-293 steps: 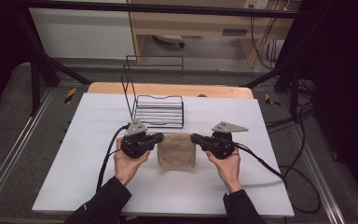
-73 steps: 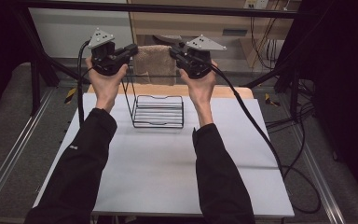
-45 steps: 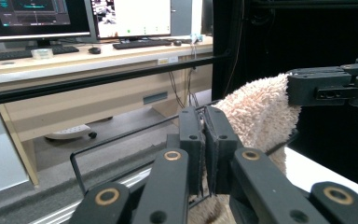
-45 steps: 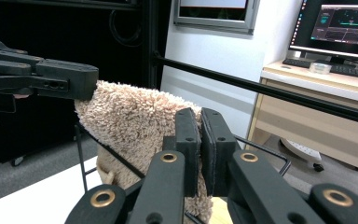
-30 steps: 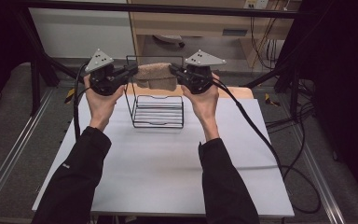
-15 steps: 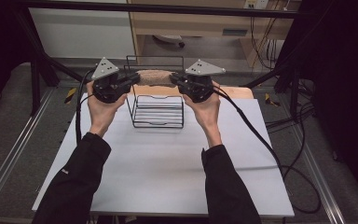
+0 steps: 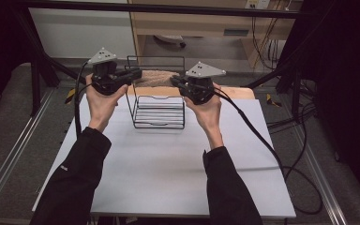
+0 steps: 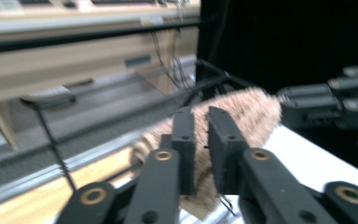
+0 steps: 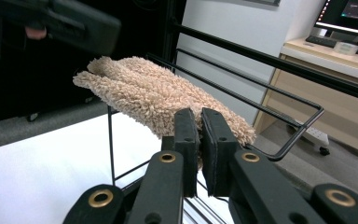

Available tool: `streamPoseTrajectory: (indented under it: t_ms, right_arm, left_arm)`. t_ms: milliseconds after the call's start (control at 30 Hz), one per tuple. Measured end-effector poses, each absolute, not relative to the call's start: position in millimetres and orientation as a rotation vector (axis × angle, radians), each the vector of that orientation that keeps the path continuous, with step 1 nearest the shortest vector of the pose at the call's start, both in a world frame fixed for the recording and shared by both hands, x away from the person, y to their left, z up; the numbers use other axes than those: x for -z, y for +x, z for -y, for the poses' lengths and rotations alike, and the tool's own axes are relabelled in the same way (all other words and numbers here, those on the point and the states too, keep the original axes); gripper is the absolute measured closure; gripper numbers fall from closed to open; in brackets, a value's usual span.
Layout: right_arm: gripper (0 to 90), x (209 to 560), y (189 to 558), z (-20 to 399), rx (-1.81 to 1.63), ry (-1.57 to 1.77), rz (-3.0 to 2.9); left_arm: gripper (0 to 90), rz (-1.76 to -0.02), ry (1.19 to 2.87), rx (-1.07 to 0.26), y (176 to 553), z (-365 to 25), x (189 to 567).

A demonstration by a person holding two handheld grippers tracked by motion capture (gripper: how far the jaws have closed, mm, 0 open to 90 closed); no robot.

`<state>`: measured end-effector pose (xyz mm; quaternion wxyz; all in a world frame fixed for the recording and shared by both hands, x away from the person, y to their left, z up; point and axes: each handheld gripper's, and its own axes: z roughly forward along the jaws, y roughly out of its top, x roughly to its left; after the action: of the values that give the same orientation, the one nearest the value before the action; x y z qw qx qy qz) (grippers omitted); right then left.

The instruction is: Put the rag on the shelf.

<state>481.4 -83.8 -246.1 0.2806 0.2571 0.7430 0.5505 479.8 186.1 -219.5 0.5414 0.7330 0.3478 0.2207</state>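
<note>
A beige fluffy towel [image 7: 153, 77] hangs stretched between my two grippers, across the top rail of a black wire rack [image 7: 159, 112] at the back of the white table [image 7: 159, 173]. My left gripper [image 7: 133, 74] holds its left end, and in the left gripper view the jaws [image 8: 201, 112] stand close together with the towel [image 8: 247, 109] pinched between them. On the towel's right end sits my right gripper [image 7: 174, 80], its jaws [image 9: 200, 114] nearly touching on the towel's edge [image 9: 158, 100], which rests over the rack's rails [image 9: 279, 105].
The rack stands upright on the table's far middle, with a wooden board [image 7: 243, 91] behind it. Black cables [image 7: 262, 136] trail from the right gripper over the table's right edge. A black frame bar [image 7: 168, 7] runs overhead at the back.
Since about ten seconds ago the towel was lifted from the table. Over the last second both hands have sunk a little, bringing the towel down onto the rack's top rail.
</note>
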Motion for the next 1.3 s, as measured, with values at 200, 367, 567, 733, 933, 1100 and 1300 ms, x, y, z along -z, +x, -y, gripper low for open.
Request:
streamPoseTrajectory:
  t_ms: [200, 367, 567, 733, 933, 1100, 1300]
  right_arm:
    - [84.1, 247.5, 480.4, 83.3, -1.460, 0.679, -2.018]
    - [82.3, 248.0, 480.6, 83.3, -1.451, 0.674, -2.036]
    - [76.5, 247.4, 478.9, 84.4, -1.460, 0.682, -2.048]
    - [71.5, 244.4, 476.6, 86.4, -1.509, 0.686, -2.060]
    - [70.7, 241.4, 474.6, 88.8, -1.543, 0.696, -2.047]
    - [86.9, 248.9, 477.5, 87.1, -1.506, 0.740, -2.101]
    - [90.0, 265.0, 485.5, 91.1, -1.456, 0.814, -2.107]
  left_arm:
    - [89.5, -0.827, 1.811, -0.502, 480.7, -181.8, 235.7]
    - [89.8, -0.826, 1.820, -0.492, 481.3, -181.9, 240.1]
    - [89.9, -0.820, 1.834, -0.520, 480.9, -180.2, 241.5]
    - [89.8, -0.812, 1.837, -0.534, 480.4, -179.8, 244.4]
    - [89.9, -0.806, 1.846, -0.546, 480.2, -179.5, 248.2]
    - [89.8, -0.798, 1.857, -0.550, 479.3, -179.6, 251.8]
    - [89.0, -0.812, 1.860, -0.556, 481.4, -183.1, 260.5]
